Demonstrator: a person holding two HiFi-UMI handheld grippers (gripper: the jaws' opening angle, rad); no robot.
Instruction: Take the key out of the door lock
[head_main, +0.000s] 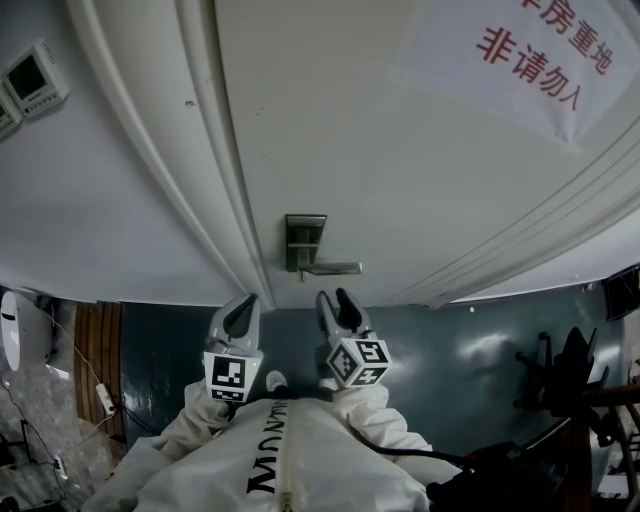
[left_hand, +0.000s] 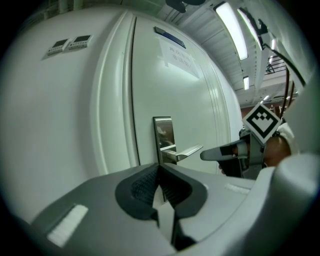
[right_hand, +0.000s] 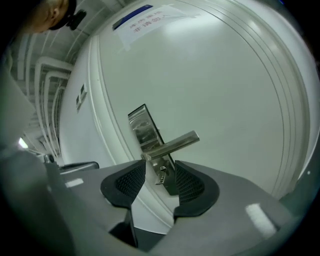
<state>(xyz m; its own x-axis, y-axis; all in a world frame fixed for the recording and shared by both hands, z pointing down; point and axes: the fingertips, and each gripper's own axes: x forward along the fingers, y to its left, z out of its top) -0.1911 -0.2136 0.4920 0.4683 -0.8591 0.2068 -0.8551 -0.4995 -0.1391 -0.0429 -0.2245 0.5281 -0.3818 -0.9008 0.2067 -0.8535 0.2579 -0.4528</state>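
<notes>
A small metal key (right_hand: 161, 174) sticks out of the steel lock plate (right_hand: 145, 131) just below the lever handle (right_hand: 176, 144) on the white door. In the right gripper view it shows in the gap between my open jaws, a short way ahead and untouched. My right gripper (right_hand: 160, 168) (head_main: 337, 300) points at the lock plate (head_main: 305, 243) from just below the handle (head_main: 332, 267). My left gripper (head_main: 244, 308) (left_hand: 160, 168) hangs beside it to the left, shut and empty, facing the plate (left_hand: 163, 131). The key does not show in the head view.
A paper notice (head_main: 530, 50) with red print is taped high on the door. Wall control panels (head_main: 35, 80) sit left of the raised door frame (head_main: 215, 200). Dark furniture (head_main: 570, 385) stands on the floor at the right. Cables (head_main: 100, 395) lie at the left.
</notes>
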